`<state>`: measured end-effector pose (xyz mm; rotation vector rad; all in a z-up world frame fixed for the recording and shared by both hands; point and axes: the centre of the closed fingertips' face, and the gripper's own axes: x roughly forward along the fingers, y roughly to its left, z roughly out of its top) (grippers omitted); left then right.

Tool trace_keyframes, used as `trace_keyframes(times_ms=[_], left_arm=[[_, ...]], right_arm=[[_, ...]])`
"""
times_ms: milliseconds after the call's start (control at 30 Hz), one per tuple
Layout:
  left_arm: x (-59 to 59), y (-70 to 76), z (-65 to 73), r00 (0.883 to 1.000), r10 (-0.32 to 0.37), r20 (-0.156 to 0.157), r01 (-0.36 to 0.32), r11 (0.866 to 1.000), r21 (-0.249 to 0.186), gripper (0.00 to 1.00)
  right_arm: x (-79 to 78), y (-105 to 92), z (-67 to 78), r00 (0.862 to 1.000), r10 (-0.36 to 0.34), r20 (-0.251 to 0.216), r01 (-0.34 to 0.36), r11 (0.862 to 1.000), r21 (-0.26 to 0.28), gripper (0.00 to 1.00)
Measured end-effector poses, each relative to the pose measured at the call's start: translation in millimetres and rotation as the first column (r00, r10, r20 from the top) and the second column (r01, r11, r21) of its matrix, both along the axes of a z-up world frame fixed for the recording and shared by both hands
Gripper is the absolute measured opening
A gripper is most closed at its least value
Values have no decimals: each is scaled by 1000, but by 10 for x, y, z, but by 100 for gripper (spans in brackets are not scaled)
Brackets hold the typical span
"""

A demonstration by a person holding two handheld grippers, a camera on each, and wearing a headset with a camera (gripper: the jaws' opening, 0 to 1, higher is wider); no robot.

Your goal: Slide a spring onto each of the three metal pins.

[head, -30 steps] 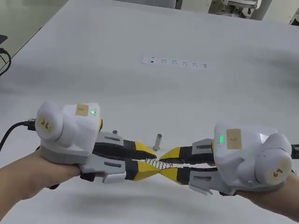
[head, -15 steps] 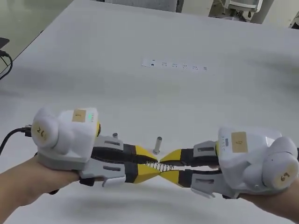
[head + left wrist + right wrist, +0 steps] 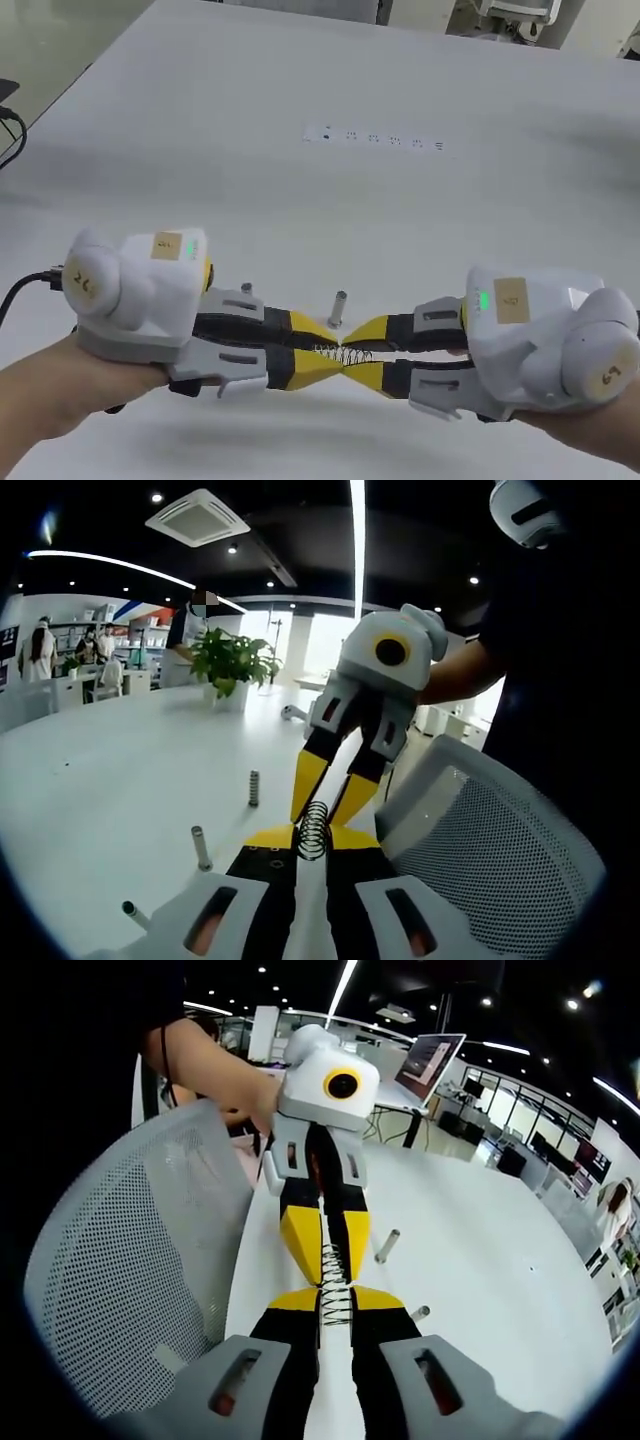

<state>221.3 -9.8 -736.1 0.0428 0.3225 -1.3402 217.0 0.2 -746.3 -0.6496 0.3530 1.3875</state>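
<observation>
A small metal spring [image 3: 343, 352] hangs just above the white table, held at both ends. My left gripper [image 3: 330, 352] and right gripper [image 3: 356, 355] meet tip to tip, each shut on one end of it. In the left gripper view the spring [image 3: 314, 828] sits in my own jaws and the right gripper [image 3: 325, 802] reaches in from above. In the right gripper view the spring [image 3: 335, 1285] runs from my jaws to the left gripper [image 3: 330, 1270]. One upright pin [image 3: 340, 305] stands just behind the tips, and a second pin [image 3: 246, 290] pokes out behind the left gripper. Three pins [image 3: 253, 787] [image 3: 201, 847] [image 3: 130, 912] line up on the table.
A white power strip [image 3: 372, 137] lies far back on the table [image 3: 200, 120]. A dark cable [image 3: 10, 125] runs off the left edge. A grey mesh chair back [image 3: 470, 840] stands at the table's near edge, close to the grippers.
Both grippers stay tip to tip on the spring in much the same place; the head view has shifted slightly.
</observation>
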Motion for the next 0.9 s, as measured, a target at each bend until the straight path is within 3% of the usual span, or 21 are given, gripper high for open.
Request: trace_keyframes(times_ms=[200, 500, 700, 900], left_arm=[[-5, -4, -4, 1000, 1, -25, -1, 1000, -3, 2], [-26, 8, 10, 1000, -6, -29, 5, 1000, -7, 2], [-29, 5, 32, 999, -7, -32, 6, 1000, -14, 2], [-30, 15, 16, 999, -10, -31, 10, 1000, -18, 2]], right_arm=[[0, -9, -8, 1000, -15, -25, 14, 1000, -4, 9], [-15, -95, -67, 999, -23, -44, 22, 999, -26, 11], [1, -103, -41, 999, -29, -38, 29, 1000, -6, 8], [3, -104, -28, 997, -38, -74, 39, 999, 17, 7]])
